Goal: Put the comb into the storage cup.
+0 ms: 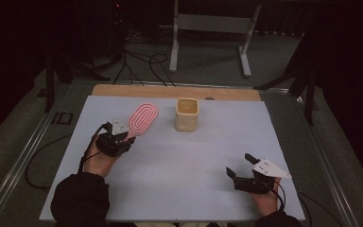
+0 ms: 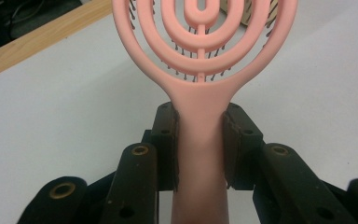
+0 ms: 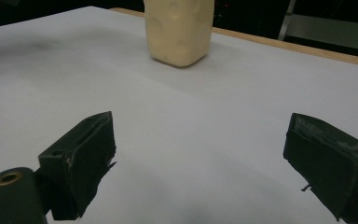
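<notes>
Where the left gripper (image 1: 123,138) sits near the left edge of the worktop (image 1: 170,161), about halfway back, clamped on the handle of a pink hairbrush (image 1: 142,117), jaws pressed against both sides of that handle. Seen in the left gripper view, black pads (image 2: 170,140) tight on the narrow pink neck of the hairbrush (image 2: 200,70), just below the oval head with its concentric loops and dark bristles underneath. Pointing toward the far edge, the brush head, slightly left of centre, lying low over the pale surface; whether touching it or just above, cannot tell. Just right of the brush head and apart from it, a cream cup (image 1: 187,114) with rounded square rim, upright near the middle of the far edge. Near the front right corner, the right gripper (image 1: 239,166), jaws spread wide with nothing between them, held by a hand (image 1: 264,201) coming in from the front edge. In the right gripper view, both black jaws well apart over bare pale surface, the cream cup (image 3: 179,30) ahead and beyond them. Along the far edge, a wooden strip (image 1: 170,91) showing past the pale sheet. At the front left, a dark sleeve (image 1: 80,198).
</notes>
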`<act>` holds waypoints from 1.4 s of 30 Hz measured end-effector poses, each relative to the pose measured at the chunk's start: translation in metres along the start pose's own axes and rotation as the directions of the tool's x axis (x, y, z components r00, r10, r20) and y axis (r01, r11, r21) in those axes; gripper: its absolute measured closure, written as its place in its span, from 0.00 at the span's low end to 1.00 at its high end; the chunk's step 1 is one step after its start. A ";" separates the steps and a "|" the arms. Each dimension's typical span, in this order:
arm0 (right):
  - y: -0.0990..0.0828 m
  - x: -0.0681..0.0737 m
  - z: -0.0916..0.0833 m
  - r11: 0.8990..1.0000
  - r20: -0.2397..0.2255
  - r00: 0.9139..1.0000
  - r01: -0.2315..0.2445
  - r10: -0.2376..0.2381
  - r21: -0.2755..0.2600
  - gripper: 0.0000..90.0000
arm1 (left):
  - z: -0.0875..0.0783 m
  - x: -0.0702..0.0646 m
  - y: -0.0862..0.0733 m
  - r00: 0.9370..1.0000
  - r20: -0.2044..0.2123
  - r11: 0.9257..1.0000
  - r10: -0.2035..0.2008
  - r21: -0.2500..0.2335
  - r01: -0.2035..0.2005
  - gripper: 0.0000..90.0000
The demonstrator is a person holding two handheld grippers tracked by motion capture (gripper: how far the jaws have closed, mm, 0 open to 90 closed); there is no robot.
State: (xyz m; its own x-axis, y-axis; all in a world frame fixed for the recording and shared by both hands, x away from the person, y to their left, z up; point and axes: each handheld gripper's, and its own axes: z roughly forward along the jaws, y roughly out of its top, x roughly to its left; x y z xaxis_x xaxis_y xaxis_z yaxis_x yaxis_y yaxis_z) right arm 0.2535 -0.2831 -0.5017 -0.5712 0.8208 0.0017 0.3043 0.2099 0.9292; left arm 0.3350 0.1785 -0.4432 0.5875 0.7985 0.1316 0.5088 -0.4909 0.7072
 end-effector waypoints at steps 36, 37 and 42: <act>0.001 0.003 0.005 0.999 -0.020 1.000 -0.013 0.014 0.041 0.09 | -0.016 -0.010 -0.021 1.000 0.001 0.989 0.006 -0.150 -0.006 0.78; 0.002 0.004 0.006 0.999 -0.022 1.000 -0.013 0.014 0.040 0.09 | -0.016 -0.011 -0.022 1.000 0.000 0.988 0.010 -0.153 -0.010 0.78; 0.011 0.005 0.006 0.999 -0.030 1.000 -0.006 0.007 0.035 0.09 | -0.016 -0.015 -0.020 1.000 -0.002 0.985 0.015 -0.169 -0.016 0.78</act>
State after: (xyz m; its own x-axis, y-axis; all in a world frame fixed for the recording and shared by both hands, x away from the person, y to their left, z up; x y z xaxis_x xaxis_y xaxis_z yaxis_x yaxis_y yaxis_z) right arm 0.2592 -0.2736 -0.4935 -0.5914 0.8061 0.0191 0.3342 0.2235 0.9156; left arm 0.3062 0.1823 -0.4486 0.5937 0.7917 0.1441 0.3860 -0.4373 0.8123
